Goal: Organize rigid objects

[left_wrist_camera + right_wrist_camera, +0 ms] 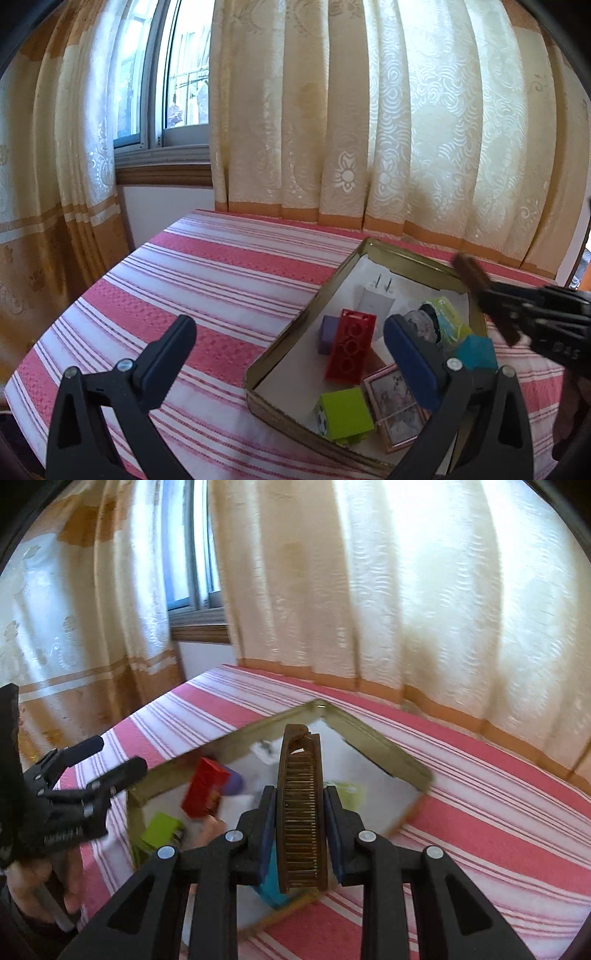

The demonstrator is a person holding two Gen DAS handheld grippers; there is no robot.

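The right tool [301, 830], closed on a brown comb [301, 805] held edge-up, hangs over the near edge of the metal tray [373, 738] on the striped counter [480, 794]; the comb is best lowered flat into bare tray floor, clear of the red brick [205, 794]. Beyond, the left tool [291, 354] waits open and empty at the tray's left edge.

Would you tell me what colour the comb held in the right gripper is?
Brown: the comb shows best in the right wrist view, clamped by the right gripper.
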